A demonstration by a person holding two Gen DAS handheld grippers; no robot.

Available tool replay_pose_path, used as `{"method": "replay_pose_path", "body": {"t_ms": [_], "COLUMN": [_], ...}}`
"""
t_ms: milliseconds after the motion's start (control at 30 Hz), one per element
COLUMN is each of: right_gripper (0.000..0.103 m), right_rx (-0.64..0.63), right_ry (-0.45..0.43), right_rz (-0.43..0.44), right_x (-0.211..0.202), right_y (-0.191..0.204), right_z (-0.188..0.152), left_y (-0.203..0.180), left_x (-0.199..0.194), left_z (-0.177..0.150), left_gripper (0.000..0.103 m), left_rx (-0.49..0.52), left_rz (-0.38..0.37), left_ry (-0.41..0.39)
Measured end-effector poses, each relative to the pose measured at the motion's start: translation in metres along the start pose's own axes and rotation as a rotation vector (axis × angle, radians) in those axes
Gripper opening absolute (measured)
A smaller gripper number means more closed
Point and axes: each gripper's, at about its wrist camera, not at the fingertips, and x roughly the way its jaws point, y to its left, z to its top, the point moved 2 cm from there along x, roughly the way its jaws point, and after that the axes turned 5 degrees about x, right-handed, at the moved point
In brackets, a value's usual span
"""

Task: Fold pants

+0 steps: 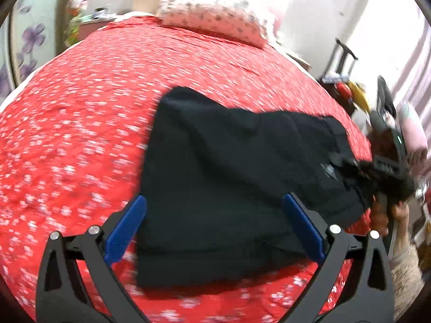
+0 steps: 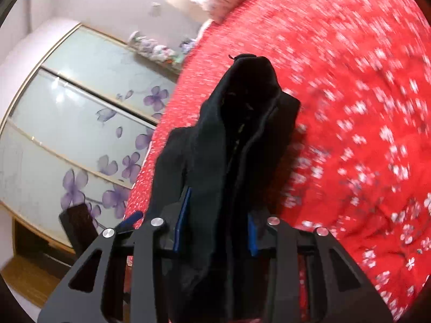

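Blue-padded fingers [image 1: 126,231] of my left tool [image 1: 215,232] sit nearest the lens, spread wide with nothing pinched between them; they hang over the near edge of the black pants [image 1: 229,188], not touching as far as I can tell. Item 1, the pants: dark fabric lying across a red floral bedspread [image 1: 80,134], already doubled into a broad block, with 1 end drawn up off the bed toward the right. Item 2, my right tool [image 2: 215,231]: its 2 pads are closed on a thick bunch of that cloth, which rises ahead of the camera in a standing ridge; I judge this hold keeps the end lifted so it can be carried over for the next fold. In the left view, that tool and the hand [image 1: 401,212] holding it show at the right edge of the bed. Item 3, a floral pillow [image 1: 215,24] at the head of the bed, well apart from the work. Item 4, a wardrobe [image 2: 67,121] with purple flower panels beside the bed.
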Motion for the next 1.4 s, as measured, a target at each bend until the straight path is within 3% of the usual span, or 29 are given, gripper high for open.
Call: {"method": "replay_pose_path", "body": {"t_ms": [67,167,400,467,567,667,867,967,1133,1300,1400], "right_gripper": [0.036,0.036,0.036,0.036,0.036,0.036,0.036,0.036,0.036,0.039,0.043], "right_rx": [0.0,0.037,0.022,0.021,0.019,0.02,0.022,0.023,0.046,0.092,0.116], "right_ry": [0.001,0.008,0.008,0.009,0.009,0.007,0.005,0.005,0.005,0.018,0.027], "right_rz": [-0.027,-0.027,-0.041,-0.042,-0.042,-0.043,-0.045,-0.044,-0.033,-0.028,-0.022], "right_x": [0.002,0.005,0.008,0.006,0.009,0.009,0.009,0.009,0.008,0.011,0.017], "right_y": [-0.002,-0.011,-0.008,-0.011,-0.008,-0.008,-0.012,-0.012,-0.018,-0.029,-0.036], "right_z": [0.001,0.005,0.004,0.002,0.001,0.001,0.0,0.0,-0.001,-0.003,-0.005], "left_y": [0.021,0.047,0.066,0.068,0.07,0.068,0.054,0.052,0.064,0.048,0.047], "left_x": [-0.001,0.011,0.053,0.063,0.076,0.079,0.073,0.073,0.077,0.076,0.076], "left_z": [0.008,0.02,0.035,0.034,0.032,0.032,0.036,0.04,0.039,0.043,0.043], "left_gripper": [0.101,0.101,0.101,0.098,0.087,0.085,0.064,0.06,0.055,0.043,0.035], "left_rx": [-0.064,-0.17,-0.275,-0.295,-0.369,-0.401,-0.342,-0.321,-0.41,-0.293,-0.291], "left_rz": [-0.011,-0.087,-0.177,-0.205,-0.308,-0.325,-0.238,-0.196,-0.171,-0.063,-0.065], "left_ry": [0.015,0.082,0.183,0.209,0.22,0.202,0.192,0.189,0.166,0.173,0.175]}}
